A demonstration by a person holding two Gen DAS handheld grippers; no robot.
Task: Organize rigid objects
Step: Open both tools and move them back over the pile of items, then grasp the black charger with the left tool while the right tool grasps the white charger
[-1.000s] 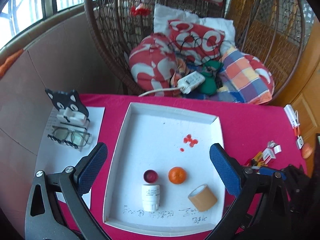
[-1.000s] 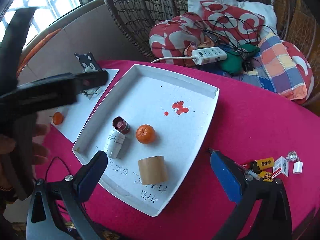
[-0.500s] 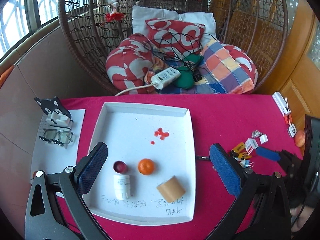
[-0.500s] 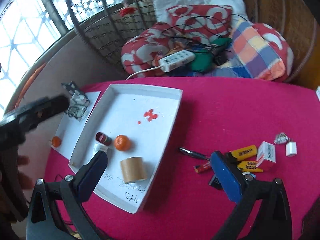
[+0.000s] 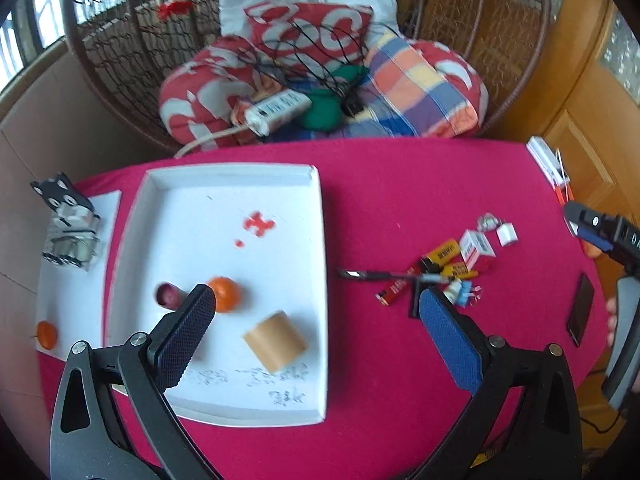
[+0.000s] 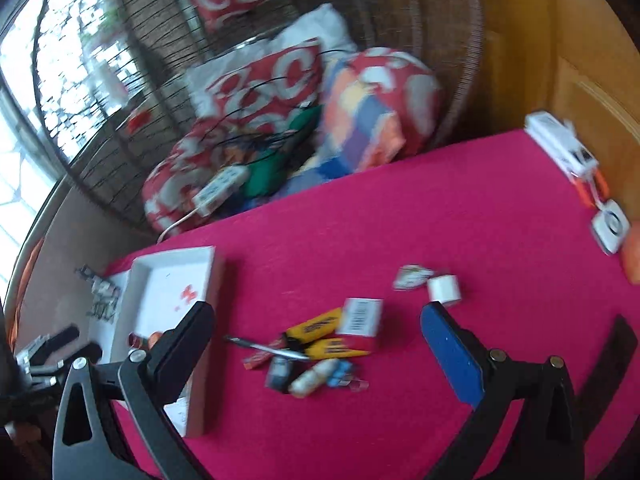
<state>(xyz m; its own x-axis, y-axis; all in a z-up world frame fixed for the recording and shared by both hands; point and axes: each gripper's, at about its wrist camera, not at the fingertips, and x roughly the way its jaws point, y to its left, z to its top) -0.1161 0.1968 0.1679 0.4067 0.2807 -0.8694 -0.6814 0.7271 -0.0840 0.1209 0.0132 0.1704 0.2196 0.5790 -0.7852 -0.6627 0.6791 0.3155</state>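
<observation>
In the left view alone, tape roll point(image 5: 274, 341) shows.

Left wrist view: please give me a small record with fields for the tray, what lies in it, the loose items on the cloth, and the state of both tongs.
tray: white tray on the pink cloth
in tray: orange fruit, brown tape roll, dark red cap
loose pile: pen, yellow lighters, small white-red box, right of the tray
left tongs: open, empty, above the tray's near right part
right tongs: open, empty, over the pile
</observation>
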